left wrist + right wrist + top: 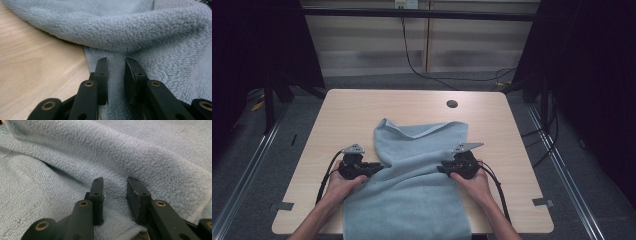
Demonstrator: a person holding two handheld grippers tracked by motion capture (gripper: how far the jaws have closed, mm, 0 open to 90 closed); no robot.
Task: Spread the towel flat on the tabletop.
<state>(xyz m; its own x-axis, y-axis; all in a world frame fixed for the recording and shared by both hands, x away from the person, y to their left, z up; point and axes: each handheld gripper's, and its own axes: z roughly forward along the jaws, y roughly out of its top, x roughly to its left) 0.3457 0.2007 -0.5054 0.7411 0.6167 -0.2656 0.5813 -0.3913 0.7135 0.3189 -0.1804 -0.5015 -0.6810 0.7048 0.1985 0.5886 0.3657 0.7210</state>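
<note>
A light blue towel (pixel 414 195) lies along the middle of the wooden table (pixel 347 112); its far end is folded back on itself and its near end hangs over the front edge. My left gripper (pixel 379 166) points in at the towel's left edge. In the left gripper view its jaws (pixel 116 61) stand a little apart over the lower layer of the towel (pixel 150 30), just under a thick fold. My right gripper (pixel 441 169) points in at the right edge. Its jaws (pixel 115 181) are also apart, resting on towel (pixel 75 150) below a raised fold.
A round cable hole (pixel 452 104) sits in the table's far right part. Grey tape marks lie near the front left corner (pixel 285 205) and front right corner (pixel 543 202). Bare wood shows on both sides of the towel. Dark curtains flank the table.
</note>
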